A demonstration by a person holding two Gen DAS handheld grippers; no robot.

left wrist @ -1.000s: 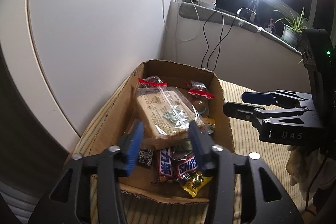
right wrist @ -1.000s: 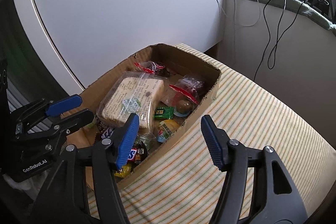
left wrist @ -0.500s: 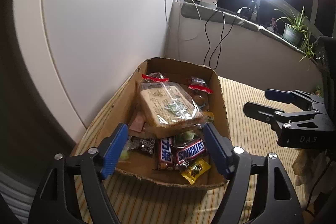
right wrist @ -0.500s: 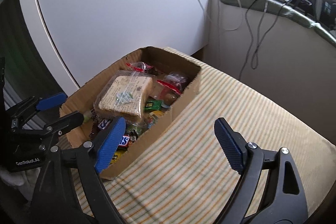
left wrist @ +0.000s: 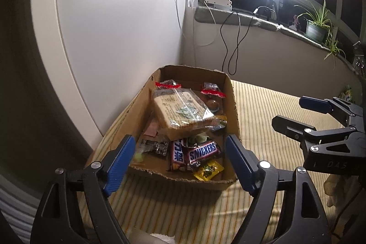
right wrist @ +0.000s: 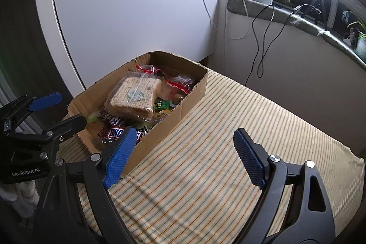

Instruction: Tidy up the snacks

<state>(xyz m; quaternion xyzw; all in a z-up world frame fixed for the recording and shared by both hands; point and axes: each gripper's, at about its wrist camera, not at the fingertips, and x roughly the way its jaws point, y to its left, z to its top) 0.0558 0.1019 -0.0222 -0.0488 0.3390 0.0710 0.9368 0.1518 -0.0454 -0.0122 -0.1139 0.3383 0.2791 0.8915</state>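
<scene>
Left wrist view: the left tool point(left wrist: 178, 162) has just been spreading its jaws and grips nothing. The cardboard box point(left wrist: 233, 104) of snacks lies on the striped surface point(left wrist: 263, 111), long axis running away toward the wall, Snickers bar point(left wrist: 202, 151) at its near end.

Right wrist view: the right tool point(right wrist: 183, 154) stands apart, empty, over stripes; the box point(right wrist: 183, 109) runs diagonally to its left.

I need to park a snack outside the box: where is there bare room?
The striped cloth is bare from the box's right wall out to the cloth's far edge, and along its near end in front of the tools. Inside, the box is crowded: the bread bag lies over smaller packets and the Snickers.
</scene>
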